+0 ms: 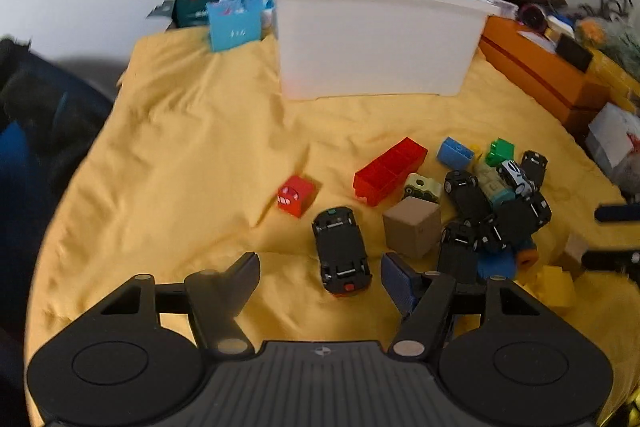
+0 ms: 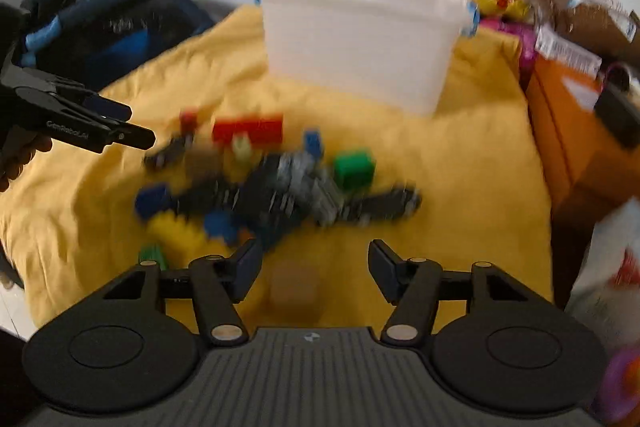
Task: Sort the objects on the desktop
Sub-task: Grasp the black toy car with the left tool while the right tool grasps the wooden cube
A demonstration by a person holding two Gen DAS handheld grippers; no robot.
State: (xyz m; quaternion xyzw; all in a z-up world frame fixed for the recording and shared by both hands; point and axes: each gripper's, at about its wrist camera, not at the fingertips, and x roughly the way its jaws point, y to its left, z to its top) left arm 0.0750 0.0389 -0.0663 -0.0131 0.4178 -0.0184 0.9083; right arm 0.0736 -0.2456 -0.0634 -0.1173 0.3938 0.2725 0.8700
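We note the left gripper (image 1: 318,273) with jaws spread wide and empty, poised low over the yellow cloth (image 1: 192,147), straddling the near end of an overturned black toy car (image 1: 341,251). The car lies wheels-up, just left of the tan cube (image 1: 414,226), well in front of the white bin (image 1: 376,35). Its long axis runs nearly straight away from the gripper, tilted slightly left at the far end; which end is the nose we cannot tell. We judge the step in hand to be grasping this car. To do it well, we would advance until the fingers flank the body mid-length, then close across the narrow width, keeping clear of the cube. The right gripper (image 2: 314,265) is also wide and empty, hovering near the toy pile (image 2: 280,187); that view is motion-blurred.
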